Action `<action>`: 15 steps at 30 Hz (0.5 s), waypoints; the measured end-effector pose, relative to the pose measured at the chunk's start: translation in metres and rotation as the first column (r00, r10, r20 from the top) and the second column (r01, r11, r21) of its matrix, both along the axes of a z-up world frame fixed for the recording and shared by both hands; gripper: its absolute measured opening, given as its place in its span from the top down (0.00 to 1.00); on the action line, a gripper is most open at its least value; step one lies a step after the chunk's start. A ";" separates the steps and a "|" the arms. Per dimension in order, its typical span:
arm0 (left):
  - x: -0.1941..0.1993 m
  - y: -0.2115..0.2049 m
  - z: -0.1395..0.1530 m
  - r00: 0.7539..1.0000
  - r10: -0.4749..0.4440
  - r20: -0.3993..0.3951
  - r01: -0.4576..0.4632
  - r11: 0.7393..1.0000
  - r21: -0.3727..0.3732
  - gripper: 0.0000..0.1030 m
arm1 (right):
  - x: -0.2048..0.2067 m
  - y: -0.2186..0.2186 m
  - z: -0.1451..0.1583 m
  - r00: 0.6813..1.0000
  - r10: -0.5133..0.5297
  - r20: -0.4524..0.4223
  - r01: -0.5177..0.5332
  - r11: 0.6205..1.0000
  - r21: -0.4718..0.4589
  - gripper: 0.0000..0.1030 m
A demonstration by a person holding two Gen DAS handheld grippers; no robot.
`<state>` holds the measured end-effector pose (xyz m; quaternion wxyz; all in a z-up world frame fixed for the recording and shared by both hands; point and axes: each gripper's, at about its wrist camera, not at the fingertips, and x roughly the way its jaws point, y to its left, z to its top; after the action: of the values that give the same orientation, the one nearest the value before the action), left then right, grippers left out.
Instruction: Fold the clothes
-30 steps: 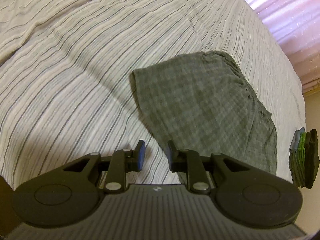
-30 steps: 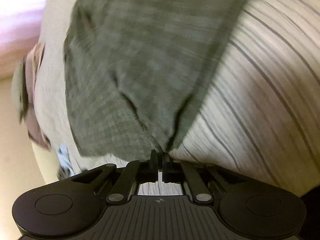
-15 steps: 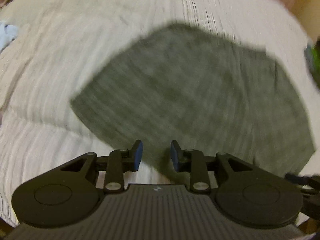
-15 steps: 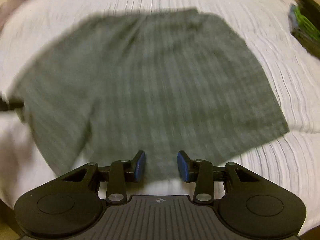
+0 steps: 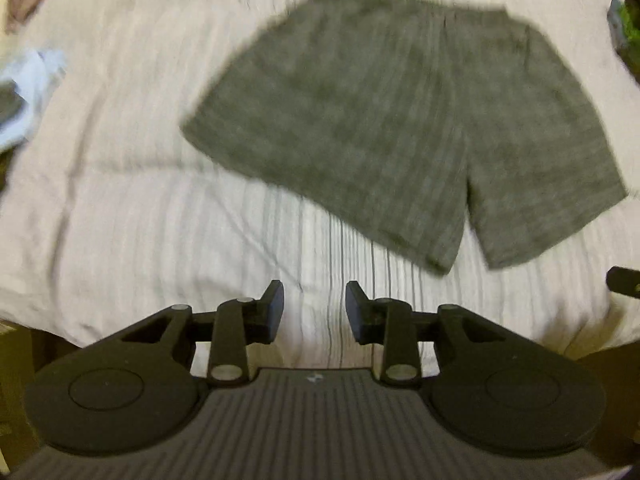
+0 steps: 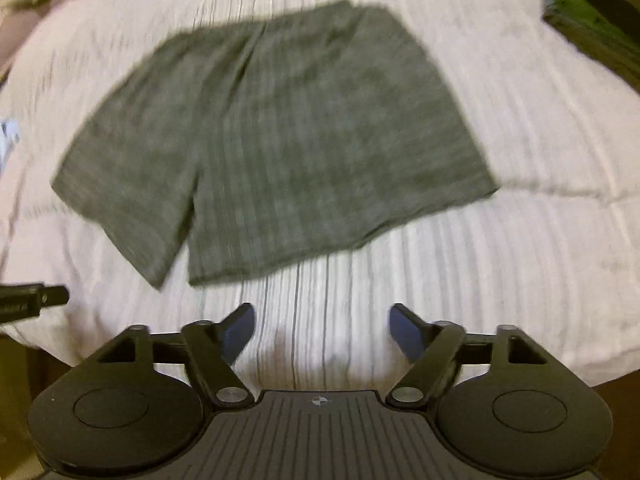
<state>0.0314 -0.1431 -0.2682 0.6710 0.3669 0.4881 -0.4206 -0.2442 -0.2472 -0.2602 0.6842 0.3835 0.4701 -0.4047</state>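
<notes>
Both hand-held grippers, left and right, hung open and empty at the bed's near edge; pinching only the top layer of the shorts could skew the fold.

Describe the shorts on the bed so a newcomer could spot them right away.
On the striped white bedspread, look at the middle, just beyond both open grippers. The grey checked shorts lie spread flat there, legs toward the camera. Unlike the folded green-and-dark stack at the far right, they are unfolded.
</notes>
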 end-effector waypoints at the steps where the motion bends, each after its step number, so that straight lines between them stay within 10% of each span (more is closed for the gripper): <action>1: -0.001 0.000 0.013 1.000 0.002 0.017 -0.002 1.000 -0.023 0.68 | -0.001 -0.001 0.012 1.000 -0.001 0.013 0.001 1.000 -0.016 0.17; 15: -0.042 0.010 0.104 0.995 -0.011 0.102 0.027 0.987 -0.156 0.58 | -0.005 0.018 0.084 0.998 0.050 0.027 -0.048 0.994 -0.098 0.04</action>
<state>-0.0103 -0.1330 -0.1645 0.7176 0.3381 0.4155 -0.4452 -0.2487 -0.2297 -0.1766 0.7186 0.3440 0.4490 -0.4046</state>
